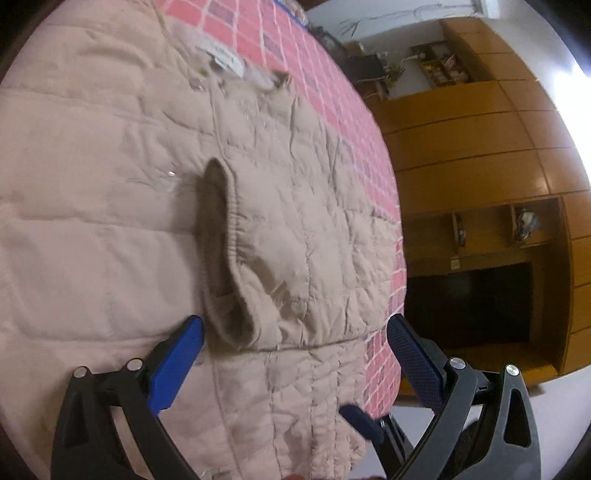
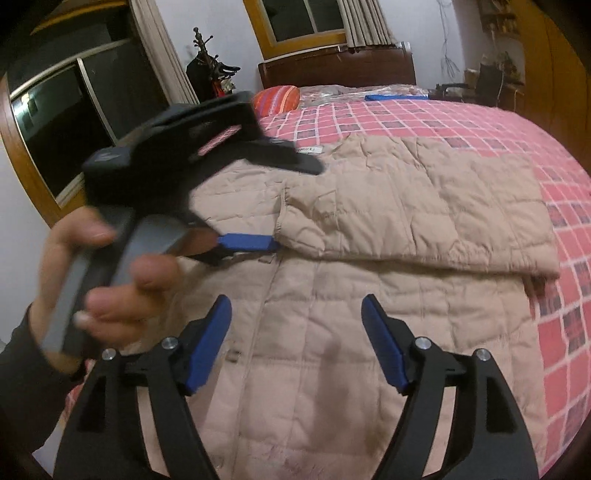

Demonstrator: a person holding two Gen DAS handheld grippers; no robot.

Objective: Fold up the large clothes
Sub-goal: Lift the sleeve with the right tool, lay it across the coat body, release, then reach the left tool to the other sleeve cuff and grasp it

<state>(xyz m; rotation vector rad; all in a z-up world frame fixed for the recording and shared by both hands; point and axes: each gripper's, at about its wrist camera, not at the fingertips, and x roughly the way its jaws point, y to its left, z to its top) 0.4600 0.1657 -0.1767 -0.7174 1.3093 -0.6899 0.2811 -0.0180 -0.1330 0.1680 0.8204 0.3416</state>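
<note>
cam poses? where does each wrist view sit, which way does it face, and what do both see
Left wrist: on the left tool, open, looking down across the beige quilted jacket at its sleeve cuff, wooden cabinets beyond.
Right wrist: on the right tool, open, facing up the bed toward the headboard and window; the person's left hand shows.
Shared: jacket, pink checked bedspread.

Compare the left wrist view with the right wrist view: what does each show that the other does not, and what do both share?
Only the left wrist view shows the sleeve cuff opening and the wooden cabinets.

Only the right wrist view shows the person's hand holding the left hand-held gripper, a window and the headboard.

Both show the beige quilted jacket spread on the pink checked bedspread, and open blue-padded jaws.
</note>
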